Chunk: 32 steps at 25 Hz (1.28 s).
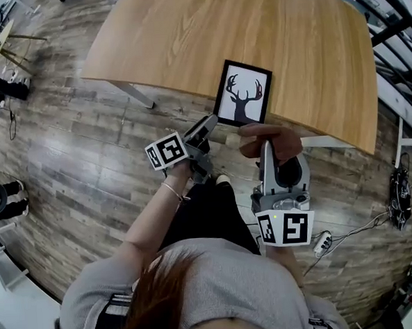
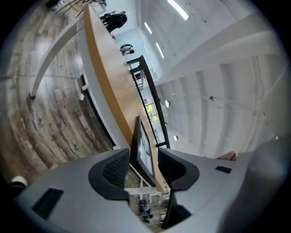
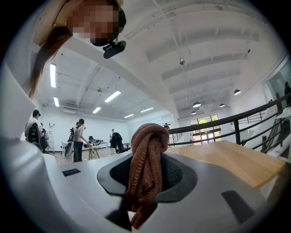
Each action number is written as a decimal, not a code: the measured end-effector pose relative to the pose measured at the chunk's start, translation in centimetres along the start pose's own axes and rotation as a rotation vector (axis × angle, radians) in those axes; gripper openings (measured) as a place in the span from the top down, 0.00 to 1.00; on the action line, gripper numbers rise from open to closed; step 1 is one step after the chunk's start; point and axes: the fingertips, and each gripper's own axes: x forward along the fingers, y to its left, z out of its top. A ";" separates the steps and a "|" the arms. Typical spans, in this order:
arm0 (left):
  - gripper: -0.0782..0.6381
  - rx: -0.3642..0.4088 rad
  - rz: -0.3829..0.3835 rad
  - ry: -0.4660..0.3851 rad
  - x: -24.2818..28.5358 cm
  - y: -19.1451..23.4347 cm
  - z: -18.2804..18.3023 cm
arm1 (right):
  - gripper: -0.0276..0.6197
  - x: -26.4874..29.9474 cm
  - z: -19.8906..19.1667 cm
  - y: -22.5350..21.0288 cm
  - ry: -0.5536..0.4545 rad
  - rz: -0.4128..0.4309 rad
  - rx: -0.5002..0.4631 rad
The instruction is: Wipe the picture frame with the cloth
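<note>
Wooden table [image 1: 253, 25], near edge. Picture frame [image 1: 242, 94], a deer silhouette in a black border, sits at that edge. It is probably light, stiff and breakable, so best taken by the border, not the face. Left gripper [image 1: 205, 128] straddles the frame's lower left edge, jaws apart, pads not pressing. Right gripper [image 1: 266, 153], just below the frame's lower right, is clamped on the soft brown knitted cloth [image 3: 146, 150].
</note>
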 end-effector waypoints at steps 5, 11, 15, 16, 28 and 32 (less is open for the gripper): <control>0.64 -0.100 -0.070 0.064 1.2 2.6 -0.5 | 0.75 0.8 -1.7 0.0 0.030 -0.003 0.010; 0.64 -0.141 -0.205 0.143 3.2 1.2 -0.9 | 0.75 1.4 -2.5 0.0 0.051 -0.006 0.011; 0.64 -0.161 -0.233 0.159 4.4 1.1 -0.6 | 0.75 1.3 -2.7 0.2 0.061 -0.006 0.012; 0.64 -0.171 -0.253 0.161 4.7 0.8 -0.6 | 0.75 1.2 -2.8 0.1 0.063 -0.008 0.012; 0.69 -0.170 -0.289 0.219 6.9 0.4 -1.2 | 0.75 0.9 -3.4 -0.5 0.075 -0.023 0.020; 0.84 -0.218 -0.332 0.207 7.1 -0.5 -1.0 | 0.75 0.7 -3.4 -0.5 0.074 -0.026 0.025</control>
